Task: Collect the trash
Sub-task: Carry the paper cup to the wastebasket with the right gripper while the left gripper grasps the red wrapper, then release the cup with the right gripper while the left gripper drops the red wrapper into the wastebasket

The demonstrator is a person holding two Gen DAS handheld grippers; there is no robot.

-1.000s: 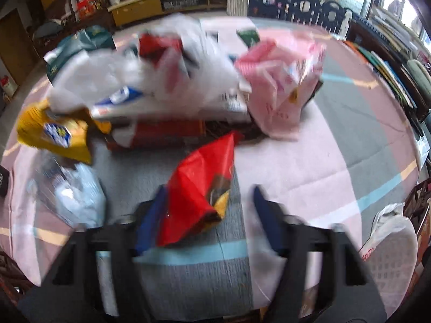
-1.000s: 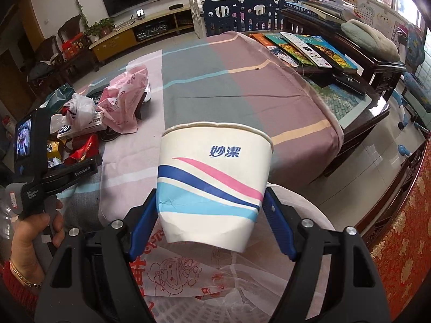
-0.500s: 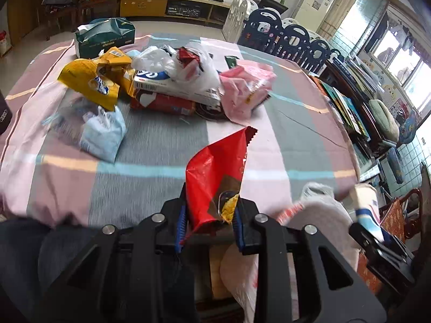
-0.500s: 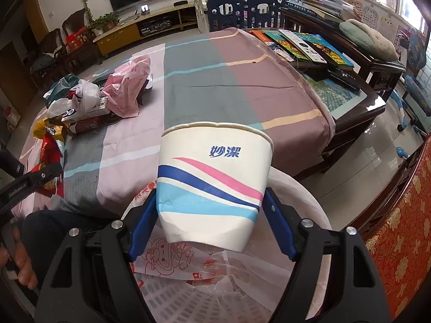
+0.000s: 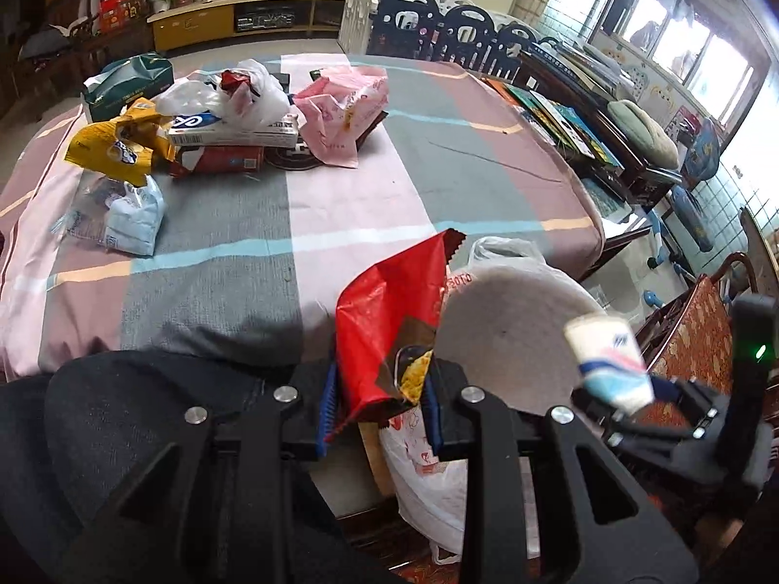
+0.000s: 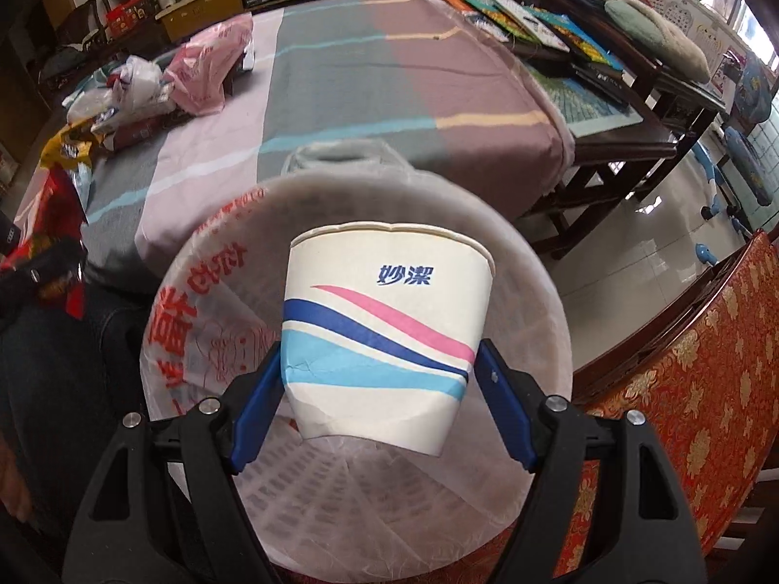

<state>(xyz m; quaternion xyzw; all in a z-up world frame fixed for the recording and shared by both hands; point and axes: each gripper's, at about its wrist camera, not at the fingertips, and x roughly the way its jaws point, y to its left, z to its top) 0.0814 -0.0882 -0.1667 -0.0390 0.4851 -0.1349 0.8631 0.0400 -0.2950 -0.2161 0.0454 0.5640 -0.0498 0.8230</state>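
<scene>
Both hands have swung off the surface toward the bin since a second ago: left gripper (image 5: 380, 404) came away from the trash pile, right gripper (image 6: 380, 413) now sits right over the bin mouth.

Left fingers (image 5: 327, 404) are clamped on the red snack wrapper (image 5: 389, 326), pinched at its lower end so the rest stands up clear of the jaws. It hangs just beside the rim of the bin (image 5: 511, 301), not over the opening yet.

Right fingers (image 6: 255, 404) grip the paper cup (image 6: 384, 331) by its lower wall, rim up and tilted a bit, wide stance because the cup is wide. Cup is directly above the bin's white plastic liner (image 6: 204, 321), so letting go should drop it in.

Still on the plaid tablecloth (image 5: 350, 185): yellow chip bag (image 5: 104, 151), pink plastic bag (image 5: 341, 112), white bag over a flat box (image 5: 233, 129), clear bag (image 5: 117, 216). Plenty left to collect.
</scene>
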